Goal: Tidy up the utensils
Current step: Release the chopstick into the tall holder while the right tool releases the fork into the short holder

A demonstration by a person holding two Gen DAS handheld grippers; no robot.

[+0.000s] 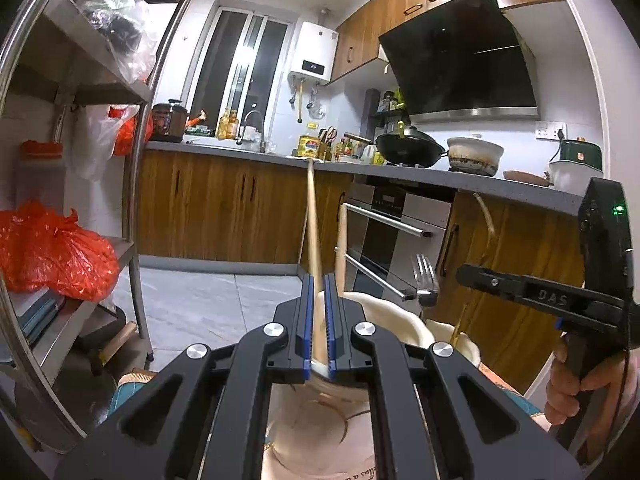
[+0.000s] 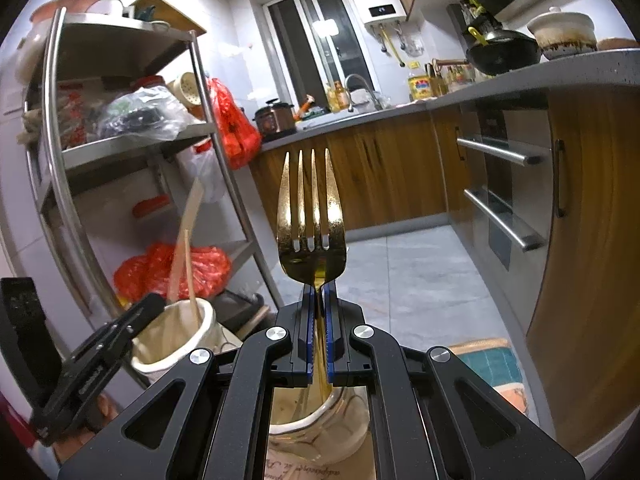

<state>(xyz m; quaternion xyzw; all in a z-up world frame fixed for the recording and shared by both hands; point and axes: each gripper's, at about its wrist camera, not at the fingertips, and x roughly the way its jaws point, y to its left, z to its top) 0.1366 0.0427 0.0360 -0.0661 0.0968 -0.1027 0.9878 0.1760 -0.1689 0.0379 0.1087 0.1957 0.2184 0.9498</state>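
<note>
Cool indoor light fills both views, brightest in a glare patch on the window (image 2: 325, 30). The fork (image 2: 311, 216) just below it shines with streaked reflections. Fisheye distortion curves the shelf rack (image 1: 132, 160), and dark vignetting rings the frame edges.

Black wok (image 1: 410, 147) (lidded) beside stained pot (image 1: 475, 156)
</note>
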